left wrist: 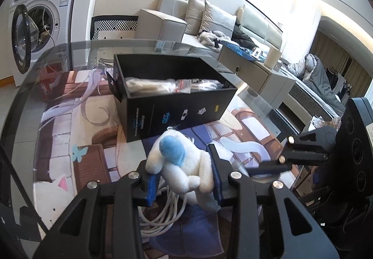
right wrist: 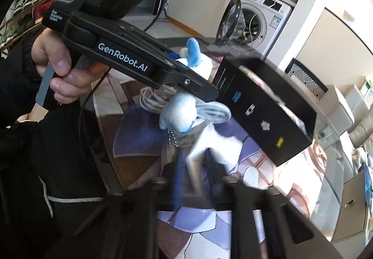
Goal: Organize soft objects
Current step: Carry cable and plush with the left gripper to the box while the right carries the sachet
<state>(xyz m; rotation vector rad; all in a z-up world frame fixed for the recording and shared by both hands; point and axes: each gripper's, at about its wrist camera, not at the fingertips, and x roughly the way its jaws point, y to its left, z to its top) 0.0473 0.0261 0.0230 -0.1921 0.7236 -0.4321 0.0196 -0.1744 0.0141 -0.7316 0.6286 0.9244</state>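
Toy (left wrist: 184,165), white with a blue ear, sits clamped between the left gripper's (left wrist: 184,185) closed-in fingers, black box (left wrist: 177,105) just beyond. Right gripper (right wrist: 198,170) is blurred; can't tell its opening.

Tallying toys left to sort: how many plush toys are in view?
1: the white-and-blue plush toy, gripped by the left gripper before the black box. Others may hide in the box.
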